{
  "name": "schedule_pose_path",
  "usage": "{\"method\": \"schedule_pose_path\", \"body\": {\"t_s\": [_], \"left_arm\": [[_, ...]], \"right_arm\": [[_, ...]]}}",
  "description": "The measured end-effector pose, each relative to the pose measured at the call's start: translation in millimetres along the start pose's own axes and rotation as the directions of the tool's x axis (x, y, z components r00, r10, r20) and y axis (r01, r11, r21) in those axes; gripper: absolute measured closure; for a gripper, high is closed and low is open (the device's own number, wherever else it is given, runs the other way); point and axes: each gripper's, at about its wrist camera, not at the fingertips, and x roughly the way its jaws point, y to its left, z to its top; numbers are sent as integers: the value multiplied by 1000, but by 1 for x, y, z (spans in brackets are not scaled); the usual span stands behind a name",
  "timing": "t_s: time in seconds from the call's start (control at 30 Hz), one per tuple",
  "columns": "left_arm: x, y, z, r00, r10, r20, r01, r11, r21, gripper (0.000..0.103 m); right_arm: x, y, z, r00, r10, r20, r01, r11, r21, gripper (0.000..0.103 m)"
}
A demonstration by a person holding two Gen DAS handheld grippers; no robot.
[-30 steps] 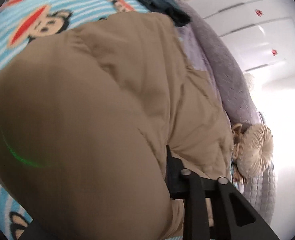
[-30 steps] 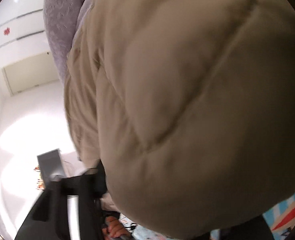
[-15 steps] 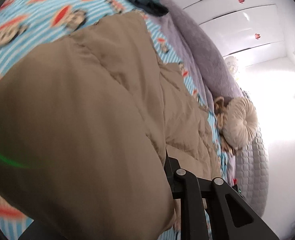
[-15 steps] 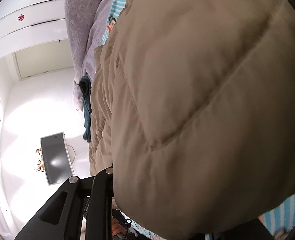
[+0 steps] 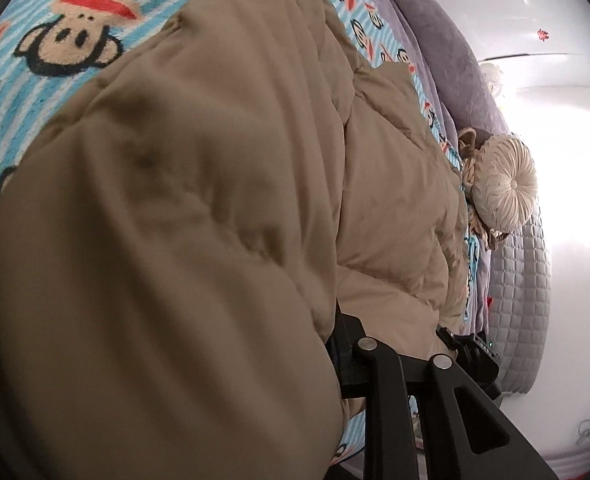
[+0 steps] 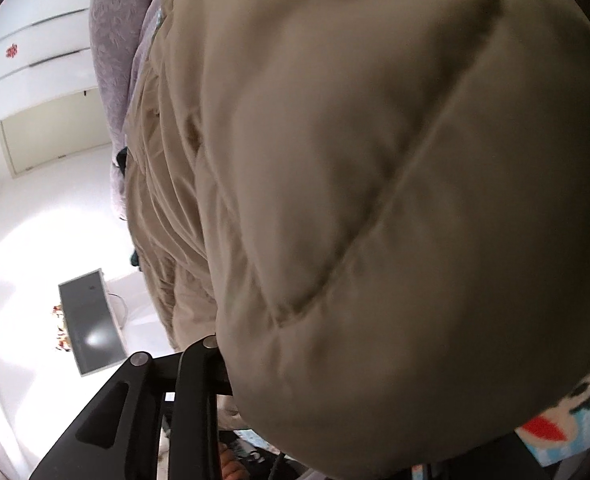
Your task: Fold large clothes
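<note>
A big tan quilted puffer coat point(image 5: 183, 216) lies on a blue striped bedsheet with monkey faces point(image 5: 67, 28). In the left wrist view a thick fold of it bulges over my left gripper point(image 5: 335, 344) and hides the fingertips; only the black right finger arm point(image 5: 379, 376) shows. The jaws seem clamped on the coat's edge. In the right wrist view the coat point(image 6: 375, 200) fills most of the frame and drapes over my right gripper point(image 6: 231, 364), whose black left finger arm point(image 6: 191, 380) shows. It too holds the coat.
A purple blanket point(image 5: 447, 40) runs along the far side of the bed, with a round beige cushion point(image 5: 503, 184) and a grey quilted mattress edge point(image 5: 523, 288). White wardrobe doors point(image 5: 535, 12) stand behind. A monitor point(image 6: 91, 320) stands by the white wall.
Both grippers have carried the coat's fold along over the bed. In the left view more of the flat coat and the cushion have come into sight; the right view swung a little.
</note>
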Motion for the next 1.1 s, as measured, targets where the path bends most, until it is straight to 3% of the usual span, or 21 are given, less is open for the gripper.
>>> {"method": "schedule_pose_path", "body": {"t_s": [0.03, 0.07, 0.1, 0.23, 0.4, 0.53, 0.67, 0.8, 0.87, 1.0, 1.1], "left_arm": [[3, -1, 1, 1000, 19, -2, -19, 1000, 0, 61], [2, 1, 0, 998, 61, -5, -61, 998, -1, 46], [4, 2, 0, 996, 84, -4, -84, 996, -1, 42], [0, 4, -3, 990, 137, -37, -137, 991, -3, 42], [-23, -13, -10, 970, 242, 11, -242, 968, 67, 42], [-48, -25, -20, 948, 314, 55, -317, 945, 74, 42], [-85, -27, -34, 915, 382, 128, -396, 912, 109, 42], [-118, -32, -34, 893, 393, 220, -424, 898, 116, 42], [-126, -40, -28, 891, 382, 247, -419, 900, 119, 42], [-99, -50, -10, 893, 384, 234, -424, 893, 151, 42], [-55, -41, -4, 866, 459, 196, -493, 850, 186, 42]], "right_arm": [[-1, 1, -1, 1000, -8, 2, 8, 1000, -1, 66], [-2, 2, -1, 1000, -27, 9, 27, 1000, 3, 62], [-5, 4, -3, 999, -44, 18, 44, 999, 8, 57], [-12, 14, -11, 992, -116, 49, 116, 993, 6, 53], [-17, 31, -13, 978, -204, 47, 205, 979, -15, 45], [-14, 52, -16, 965, -264, -10, 263, 964, -34, 37], [-19, 80, -33, 941, -339, -20, 331, 928, -169, 36], [-37, 79, -49, 946, -321, -41, 307, 930, -204, 36], [-37, 89, -62, 948, -314, -55, 295, 929, -226, 36], [-37, 109, -87, 956, -282, -79, 241, 912, -331, 59], [-26, 131, -102, 946, -324, -27, 280, 855, -437, 64]]}}
